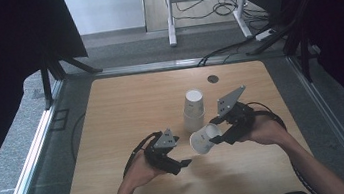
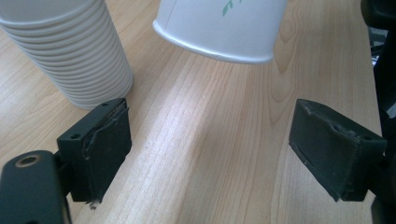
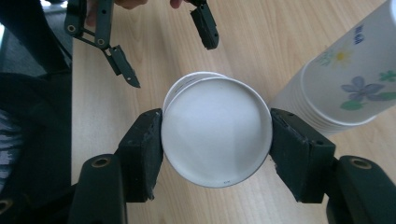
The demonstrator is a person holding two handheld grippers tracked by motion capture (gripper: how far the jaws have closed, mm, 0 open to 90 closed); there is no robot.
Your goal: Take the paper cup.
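Wooden counter (image 1: 126, 113) first, pale and mostly bare. Near its middle, a tall stack of paper cups (image 1: 194, 110), upside down, bases up, rims down on the wood; ribbed with nested rims in the left claw's view (image 2: 70, 51), printed with flowers in the right claw's (image 3: 350, 88).

Just in front of the stack and apart from it, held clear of the wood: one white paper cup (image 1: 204, 138), tipped on its side. Long axis roughly level, running from the right claw (image 1: 222, 133) toward the left claw (image 1: 181, 164); mouth facing left, base facing back along the right claw's jaws (image 3: 217, 137). Clamped across the base end by both pads of the right claw, closed to the cup's width.

Left claw spread wide with nothing between the jaws (image 2: 210, 154), low over the wood, near the cup's rim (image 2: 219, 32) yet not touching. Probably the nearer one for taking the open end.

Cup plain white, thin-walled, rolled lip, a trace of green print.
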